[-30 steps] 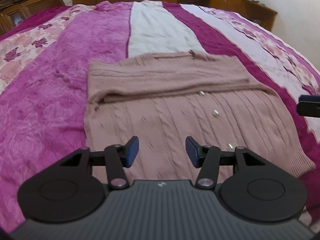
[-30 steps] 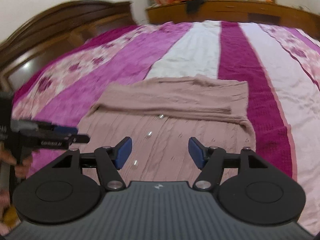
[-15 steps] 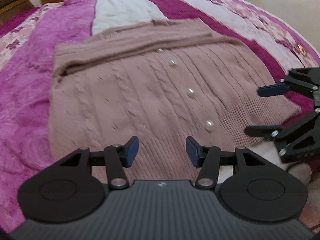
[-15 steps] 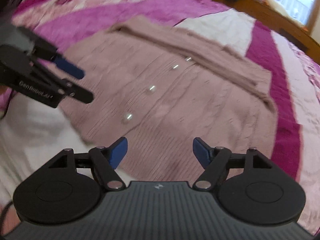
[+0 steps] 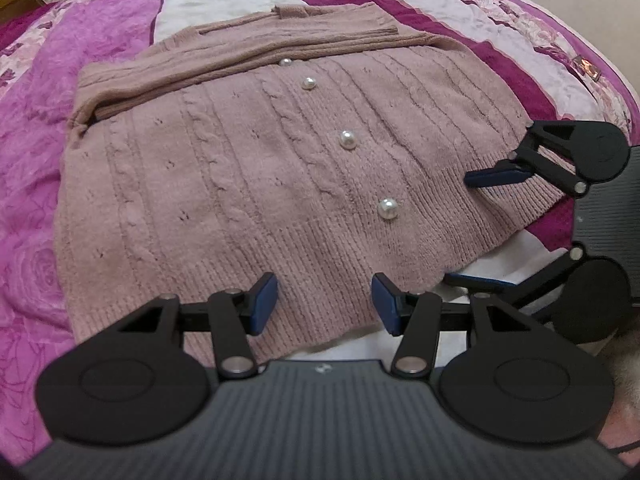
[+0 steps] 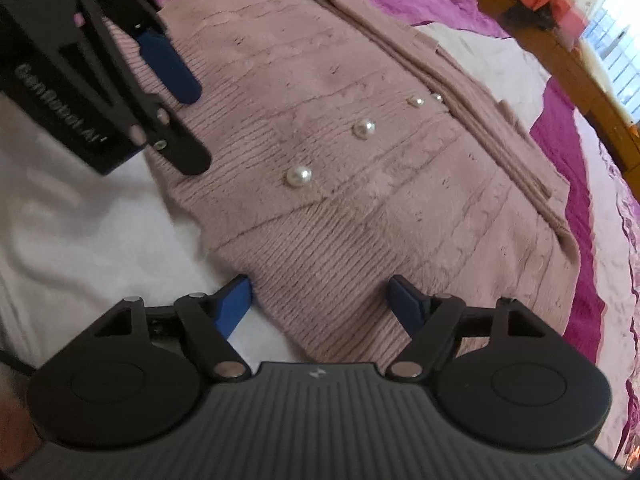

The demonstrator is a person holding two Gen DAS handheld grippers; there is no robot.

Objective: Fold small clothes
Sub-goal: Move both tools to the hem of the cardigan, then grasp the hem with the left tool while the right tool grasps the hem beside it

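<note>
The near edge of the cardigan point(image 5: 248, 184) runs under each gripper's body, so part of the hem is hidden in both wrist views. Its sleeves are folded across the chest, covering the top of the button row; only four pearl buttons point(image 5: 347, 139) show. The far end of the room is cut off or blurred: a wooden dresser point(image 6: 560, 52) with red items on top is hard to make out.

The cardigan lies flat, front up, on a bedspread point(image 5: 36, 152) striped in magenta, white and floral pink. The left gripper point(image 5: 324, 304) hovers over the ribbed hem near the middle-left, its jaws spread with nothing between them. The right gripper point(image 6: 320, 300) sits at the hem's right corner, jaws also spread wide; in the left wrist view one blue finger point(image 5: 496, 176) lies over the knit and the other is below the hem edge, over the white stripe. Whether the pads touch fabric cannot be told.
</note>
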